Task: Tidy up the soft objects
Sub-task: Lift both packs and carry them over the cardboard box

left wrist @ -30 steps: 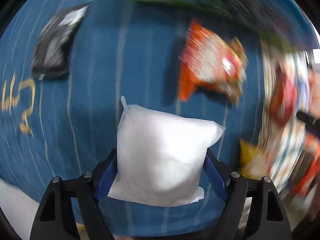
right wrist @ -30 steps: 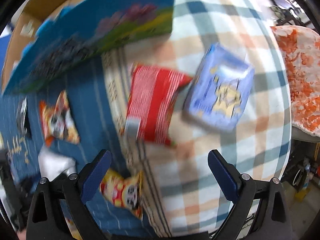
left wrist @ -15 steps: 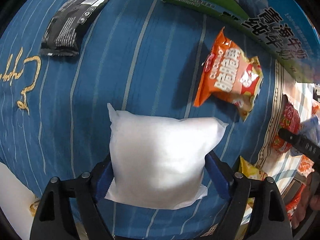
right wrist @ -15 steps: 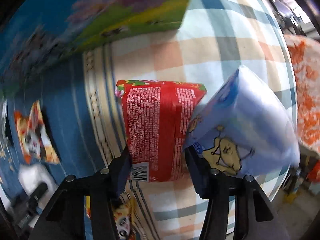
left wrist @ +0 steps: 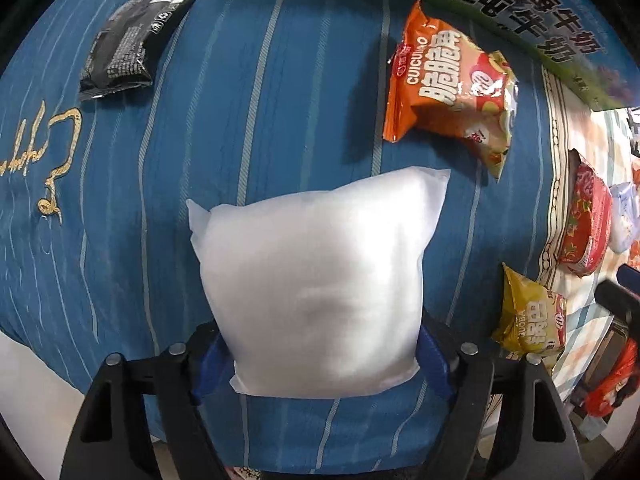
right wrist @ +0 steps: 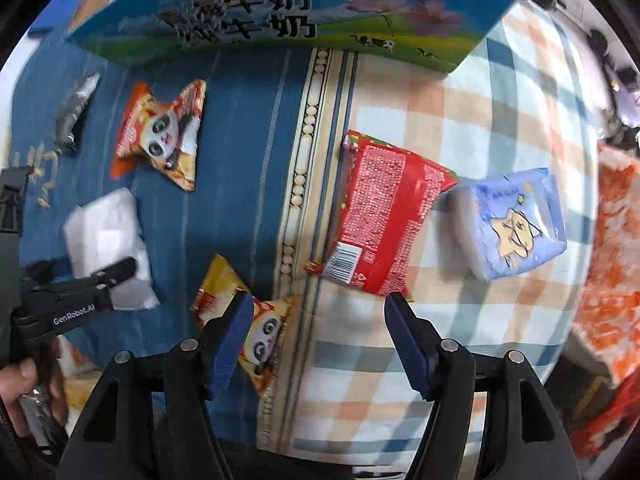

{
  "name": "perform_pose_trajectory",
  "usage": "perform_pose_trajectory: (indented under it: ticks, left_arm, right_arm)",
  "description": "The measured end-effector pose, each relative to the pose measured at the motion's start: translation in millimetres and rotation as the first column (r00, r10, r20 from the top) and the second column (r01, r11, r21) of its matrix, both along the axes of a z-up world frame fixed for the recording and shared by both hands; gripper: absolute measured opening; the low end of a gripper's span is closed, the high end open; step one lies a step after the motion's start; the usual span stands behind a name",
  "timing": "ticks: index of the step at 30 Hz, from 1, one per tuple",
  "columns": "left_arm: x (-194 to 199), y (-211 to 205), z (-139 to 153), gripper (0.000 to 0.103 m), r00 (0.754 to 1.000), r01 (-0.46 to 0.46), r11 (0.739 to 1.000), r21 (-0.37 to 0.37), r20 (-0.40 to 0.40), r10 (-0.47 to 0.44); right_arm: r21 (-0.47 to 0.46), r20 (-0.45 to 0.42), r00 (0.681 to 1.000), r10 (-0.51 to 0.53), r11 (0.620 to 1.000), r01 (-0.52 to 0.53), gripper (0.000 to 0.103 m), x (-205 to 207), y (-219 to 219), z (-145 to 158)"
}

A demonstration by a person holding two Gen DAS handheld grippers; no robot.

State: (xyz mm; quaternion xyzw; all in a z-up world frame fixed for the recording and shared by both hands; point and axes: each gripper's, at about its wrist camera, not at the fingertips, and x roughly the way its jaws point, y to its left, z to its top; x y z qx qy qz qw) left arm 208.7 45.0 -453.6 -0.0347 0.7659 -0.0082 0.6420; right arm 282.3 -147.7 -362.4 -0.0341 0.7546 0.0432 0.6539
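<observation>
The left gripper (left wrist: 320,356) is holding the white pillow (left wrist: 320,280) by its near edge, the jaws pressing on both of its sides; the rest is lying ahead on the blue cloth (left wrist: 260,100). For a good carry, I think the squeeze should be gentle and the lift slow. The right gripper (right wrist: 320,340) is standing wide and empty, the red packet (right wrist: 380,216) just ahead, the box (right wrist: 280,12) farther

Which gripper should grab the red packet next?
Right. The right gripper is open and empty just short of the red packet; the left gripper is shut on the white pillow.
</observation>
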Motion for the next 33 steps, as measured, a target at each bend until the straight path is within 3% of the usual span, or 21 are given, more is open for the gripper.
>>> perform_pose_trajectory:
  ticks: [3,7,9,11,14,18,22,29,33]
  left_arm:
    - [-4,-1,-9,0.073,1.000,-0.010,1.000,0.003,0.019,0.010]
    - [-2,7,-7,0.073,0.998,-0.055,0.998,-0.010,0.017,0.055]
    - [1,10,-13,0.073,0.998,-0.065,0.998,-0.008,0.016,0.065]
    - [6,13,-18,0.073,0.997,-0.073,0.997,-0.005,0.019,0.073]
    - [15,14,-21,0.073,0.997,-0.069,0.998,-0.004,0.025,0.069]
    - [26,-1,2,0.073,1.000,0.007,1.000,-0.003,0.023,-0.007]
    - [20,-1,-6,0.078,0.999,0.050,0.999,-0.016,-0.018,-0.050]
    - [38,17,-36,0.080,0.999,-0.048,0.998,-0.031,-0.019,0.047]
    - [35,16,-43,0.076,0.999,-0.053,0.999,-0.008,0.001,0.053]
  right_arm:
    - [0.026,-0.032,0.984,-0.176,0.984,0.177,0.071,18,-22,-11]
    - [0.023,-0.049,0.953,-0.298,0.954,0.299,0.070,44,-44,-29]
    - [-0.007,-0.061,0.949,-0.310,0.951,0.310,0.068,53,-42,-37]
    - [-0.044,-0.074,0.947,-0.313,0.949,0.311,0.051,64,-39,-45]
    - [-0.053,-0.048,0.952,-0.303,0.952,0.300,0.049,70,-34,-36]
    - [-0.050,-0.097,0.967,-0.237,0.971,0.233,0.049,22,-20,-40]
    - [-0.056,-0.131,0.970,-0.206,0.978,0.200,0.049,-16,-9,-41]
    - [-0.060,-0.103,0.959,-0.262,0.965,0.257,0.056,-8,-6,-58]
    - [-0.072,-0.068,0.962,-0.265,0.963,0.260,0.053,-8,-16,-45]
